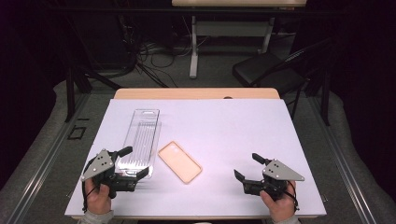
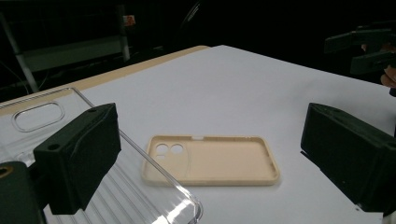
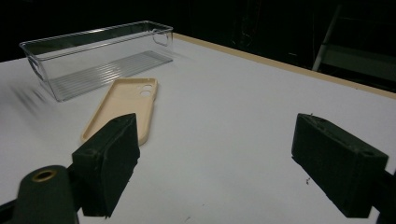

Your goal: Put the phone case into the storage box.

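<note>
Nearest the person, the left gripper (image 1: 125, 163) sits at the near-left of the white table (image 1: 243, 126) with its jaws spread wide and nothing pressed between them; one jaw reaches over the near end of the clear ribbed plastic bin (image 1: 140, 140), whose rounded corner shows at the bottom of the left gripper view (image 2: 154, 196). The right gripper (image 1: 247, 167) rests at the near-right, well apart from everything, its jaws likewise wide and empty.

Just right of the bin, near the middle of the table, lies the beige soft phone case (image 1: 180, 161), open side up and flat, with its camera cut-outs toward the far-left end (seen plainly in the left gripper view (image 2: 210, 161)). It is beside the bin, not in it.

The work in hand looks like getting the case into the bin. To do it well, I would approach the case across its narrow width, setting one pad over a raised side rim and the other against the outer wall, since a thin flat case gives little to pinch from above. Steadying the bin's near end with the left gripper should keep the light plastic from sliding.

No brand, label or writing can be read on the case, the bin or the grippers.
</note>
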Action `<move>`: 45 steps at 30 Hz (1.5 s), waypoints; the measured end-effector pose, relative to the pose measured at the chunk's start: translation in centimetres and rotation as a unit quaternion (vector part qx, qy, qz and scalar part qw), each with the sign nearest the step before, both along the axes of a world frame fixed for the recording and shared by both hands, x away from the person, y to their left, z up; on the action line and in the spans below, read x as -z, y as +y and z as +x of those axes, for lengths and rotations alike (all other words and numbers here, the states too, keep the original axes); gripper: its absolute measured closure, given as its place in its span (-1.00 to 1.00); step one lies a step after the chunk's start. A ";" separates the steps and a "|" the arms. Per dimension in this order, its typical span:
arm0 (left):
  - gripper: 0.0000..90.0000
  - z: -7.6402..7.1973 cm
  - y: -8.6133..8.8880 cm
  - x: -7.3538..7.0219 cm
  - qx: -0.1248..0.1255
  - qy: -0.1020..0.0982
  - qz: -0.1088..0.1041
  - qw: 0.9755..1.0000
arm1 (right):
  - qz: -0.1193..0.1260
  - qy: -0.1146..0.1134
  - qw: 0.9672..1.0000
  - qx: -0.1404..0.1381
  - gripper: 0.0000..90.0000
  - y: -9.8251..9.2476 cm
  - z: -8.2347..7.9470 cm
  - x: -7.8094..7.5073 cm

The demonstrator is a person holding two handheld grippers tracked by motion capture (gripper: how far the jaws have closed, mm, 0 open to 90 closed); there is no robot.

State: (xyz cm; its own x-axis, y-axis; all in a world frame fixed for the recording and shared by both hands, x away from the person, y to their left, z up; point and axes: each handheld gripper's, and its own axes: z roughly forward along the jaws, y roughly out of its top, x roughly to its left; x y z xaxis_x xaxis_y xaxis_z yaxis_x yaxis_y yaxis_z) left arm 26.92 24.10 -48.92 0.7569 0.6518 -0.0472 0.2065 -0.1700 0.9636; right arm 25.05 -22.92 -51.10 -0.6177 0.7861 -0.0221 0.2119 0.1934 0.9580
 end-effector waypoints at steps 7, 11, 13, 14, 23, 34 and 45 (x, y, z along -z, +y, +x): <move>-0.88 0.4 0.0 0.1 -0.006 0.012 -0.001 1.000 | -0.008 0.012 1.000 -0.004 -0.67 0.0 0.2 0.4; -0.83 0.5 -0.1 0.2 -0.006 0.028 0.002 1.000 | -0.004 0.022 1.000 -0.011 -0.67 0.1 0.4 0.4; -0.79 0.5 -0.2 0.1 -0.004 0.035 0.005 0.999 | -0.002 0.027 1.000 -0.015 -0.67 0.1 0.6 0.5; -0.78 0.5 -0.2 0.1 -0.001 0.039 0.007 0.999 | -0.003 0.029 0.999 -0.015 -0.67 0.2 0.6 0.5; -0.79 0.6 -1.1 -0.2 0.009 0.065 0.032 0.997 | -0.031 0.033 0.999 -0.025 -0.67 0.7 0.3 0.0; -0.79 1.5 -1.0 -0.6 0.006 0.161 0.038 0.986 | -0.073 0.084 0.994 -0.021 -0.68 1.7 1.1 -0.1; -0.79 3.4 -0.3 -1.3 -0.022 0.248 0.028 0.968 | -0.115 0.139 0.984 -0.012 -0.69 2.6 2.4 -1.0</move>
